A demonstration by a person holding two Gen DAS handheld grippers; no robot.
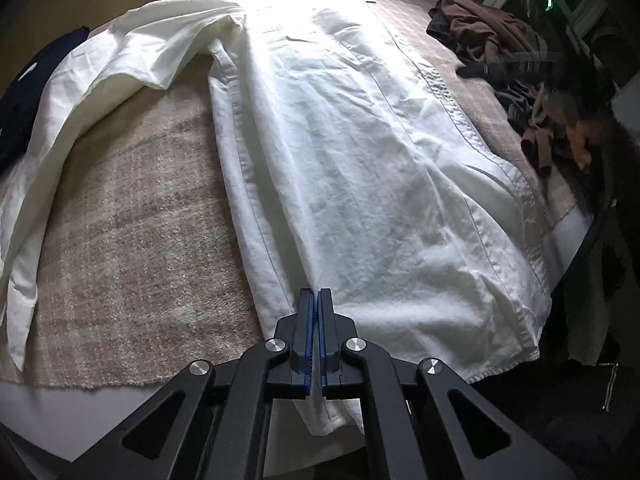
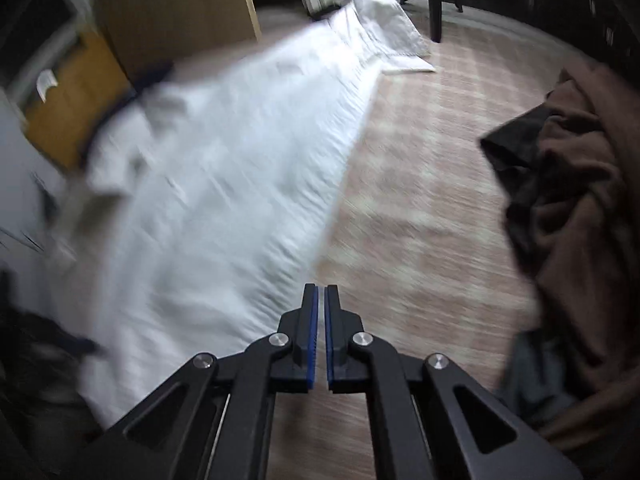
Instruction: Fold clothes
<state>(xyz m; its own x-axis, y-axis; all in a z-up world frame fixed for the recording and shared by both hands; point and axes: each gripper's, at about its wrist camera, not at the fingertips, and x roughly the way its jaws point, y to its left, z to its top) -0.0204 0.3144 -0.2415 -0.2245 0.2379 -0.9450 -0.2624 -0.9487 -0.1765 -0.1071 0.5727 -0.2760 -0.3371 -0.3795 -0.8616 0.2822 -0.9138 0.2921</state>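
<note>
A long white shirt (image 1: 360,140) lies flat on a beige rug (image 1: 140,220), with one sleeve (image 1: 100,80) spread out to the left. My left gripper (image 1: 318,292) points down over the shirt's near end, close to the hem. Its blue pads are together and I see no cloth pinched between them. In the blurred right wrist view the same white shirt (image 2: 224,184) stretches away on the left. My right gripper (image 2: 321,288) hangs above the rug (image 2: 420,200) just beside the shirt's right edge, its pads nearly touching with nothing between them.
A heap of brown clothes (image 1: 488,28) sits on the rug to the right of the shirt, large in the right wrist view (image 2: 580,220). A dark garment (image 1: 20,92) lies at the far left. A wooden cabinet (image 2: 172,12) and chair legs (image 2: 434,12) stand beyond.
</note>
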